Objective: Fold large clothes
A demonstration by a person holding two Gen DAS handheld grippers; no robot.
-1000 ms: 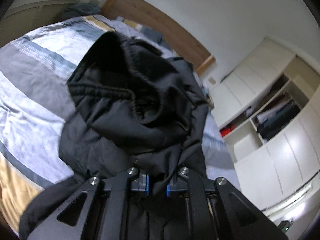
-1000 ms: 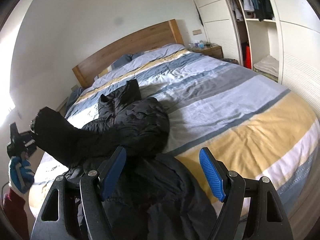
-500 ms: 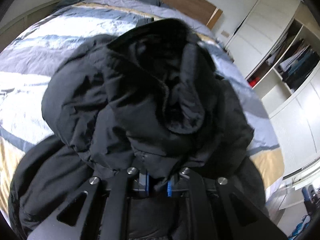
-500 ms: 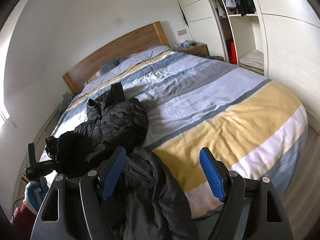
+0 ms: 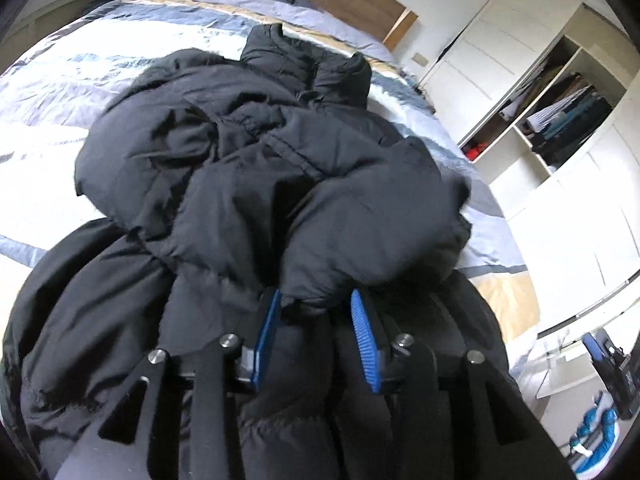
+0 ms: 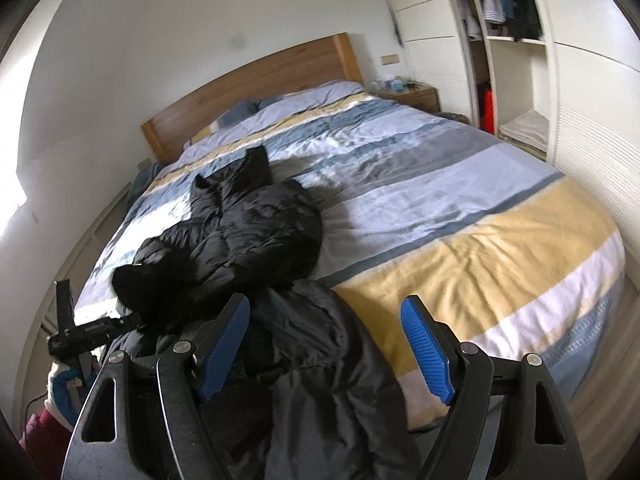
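Your puffy black jacket is bunched in soft quilted folds at the bed's 9 o'clock side. Left gripper is opening, a fabric lump between its ribbed blue pads. Right gripper gapes wide over the hem, holding nothing. Loads of striped duvet free toward 3 o'clock.

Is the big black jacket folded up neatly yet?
Not neatly. The black jacket lies bunched on the bed, one sleeve flopped across it.

Home bedroom: wide bed under striped blue, grey, yellow duvet, wooden headboard, small wooden nightstand, white built-in wardrobe with open shelves of hanging and folded clothes.
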